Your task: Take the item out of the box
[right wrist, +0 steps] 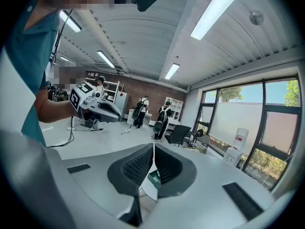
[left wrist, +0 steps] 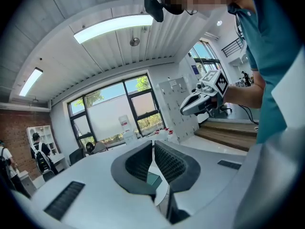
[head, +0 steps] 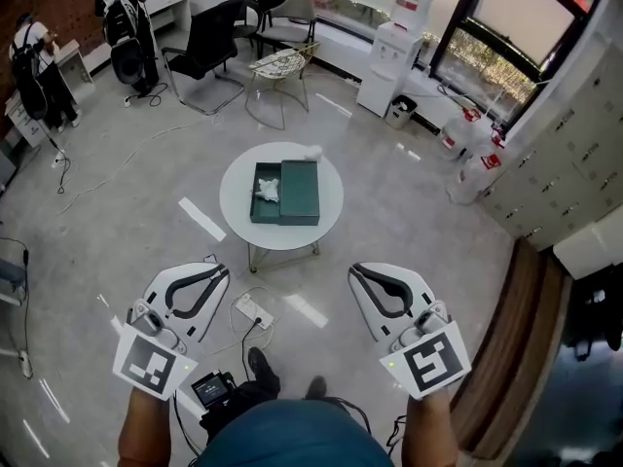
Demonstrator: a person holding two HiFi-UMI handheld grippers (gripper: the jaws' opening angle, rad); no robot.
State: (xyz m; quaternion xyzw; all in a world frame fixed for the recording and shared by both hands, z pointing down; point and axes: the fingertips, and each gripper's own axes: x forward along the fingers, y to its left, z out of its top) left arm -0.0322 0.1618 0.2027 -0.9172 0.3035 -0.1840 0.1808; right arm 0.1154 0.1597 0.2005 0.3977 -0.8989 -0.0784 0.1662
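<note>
A dark green box (head: 300,194) lies open on the round white table (head: 234,212), a white crumpled item (head: 267,189) in its left half. Another white wad (head: 313,152) sits at the table's far edge. My left gripper (head: 216,272) and right gripper (head: 358,271) hover side by side well short of the table, both shut and empty. In the left gripper view the left gripper's (left wrist: 153,146) jaws meet, with a sliver of the green box (left wrist: 153,179) beneath. The right gripper view shows the right gripper (right wrist: 153,149) the same way, box (right wrist: 153,178) below.
A power strip (head: 253,311) and cables lie on the floor between me and the table. Beyond stand a black chair (head: 209,47), a wire chair (head: 282,66), a water dispenser (head: 394,61) and bottles (head: 467,159). Lockers (head: 565,154) line the right. People stand far left (head: 34,66).
</note>
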